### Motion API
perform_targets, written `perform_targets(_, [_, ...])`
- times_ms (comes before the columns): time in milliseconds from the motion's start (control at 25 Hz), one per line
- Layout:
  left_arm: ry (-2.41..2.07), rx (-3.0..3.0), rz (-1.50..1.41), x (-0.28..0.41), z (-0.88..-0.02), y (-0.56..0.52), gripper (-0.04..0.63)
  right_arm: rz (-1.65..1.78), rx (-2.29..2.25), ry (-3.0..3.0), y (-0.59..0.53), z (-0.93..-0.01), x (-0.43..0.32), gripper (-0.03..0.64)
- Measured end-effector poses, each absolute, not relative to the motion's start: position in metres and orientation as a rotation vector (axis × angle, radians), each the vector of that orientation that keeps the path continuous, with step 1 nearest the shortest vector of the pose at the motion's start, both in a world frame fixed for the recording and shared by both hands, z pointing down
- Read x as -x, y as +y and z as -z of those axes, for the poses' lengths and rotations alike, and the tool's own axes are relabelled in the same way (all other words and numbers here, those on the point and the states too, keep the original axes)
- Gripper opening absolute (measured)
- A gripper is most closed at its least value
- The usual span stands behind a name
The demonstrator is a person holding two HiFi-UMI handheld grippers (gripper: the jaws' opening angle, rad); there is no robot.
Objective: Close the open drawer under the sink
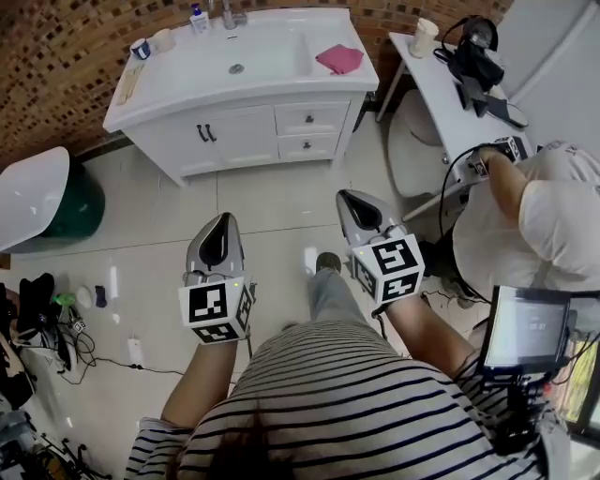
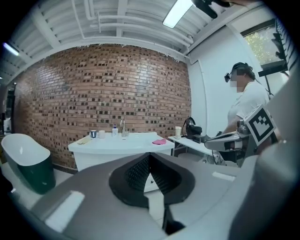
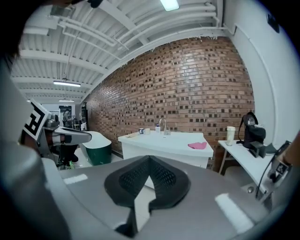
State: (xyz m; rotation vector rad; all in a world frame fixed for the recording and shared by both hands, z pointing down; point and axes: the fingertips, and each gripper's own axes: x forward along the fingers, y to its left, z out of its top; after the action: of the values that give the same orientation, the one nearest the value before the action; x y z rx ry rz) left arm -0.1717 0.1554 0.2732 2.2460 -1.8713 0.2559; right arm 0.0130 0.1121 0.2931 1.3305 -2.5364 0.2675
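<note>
Most of the head view is pale tiled floor [image 1: 272,211], with a brick wall [image 1: 56,56] behind it. Against that wall stands a white cabinet [image 1: 234,136] with the sink [image 1: 253,56] set in its top. A white and green tub [image 1: 37,197] sits to its left and a white side table [image 1: 441,84] to its right, where another person [image 1: 544,216] sits close by.

The left gripper [image 1: 223,221] and right gripper [image 1: 351,199] hang side by side over bare floor, well apart from the cabinet. Each has its jaws closed tip to tip with nothing between them.

The task's thing is on the cabinet's right side, below the sink top: an upper drawer [image 1: 311,118] over a lower drawer [image 1: 307,146]. From this far off I cannot tell which one stands open; at most it is out only a little. A pink cloth [image 1: 339,58] lies on the top above them, and small bottles [image 1: 199,19] stand by the tap.

The first risk I see is pushing the wrong front, because the gap is so hard to read from here. An off-centre push could skew the drawer so it sticks. A hard shove could slam it and rattle the bottles. The closed tips are narrow and could slide off the smooth front or its knob. The walk in passes close to the seated person and the table on the right.
</note>
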Motion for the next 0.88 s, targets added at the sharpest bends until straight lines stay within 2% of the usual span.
perform_targets(400, [-1.826,-2.232,-0.217,0.176,-0.259,0.288,0.015,-0.329,-1.287,-2.553,0.269,-0.267,0.003,0.002])
perform_targets(880, [-1.78,-2.305,-0.213,0.119,-0.247,0.306,0.015,-0.234,-1.252,-2.619,0.304,-0.242,-0.021,0.0])
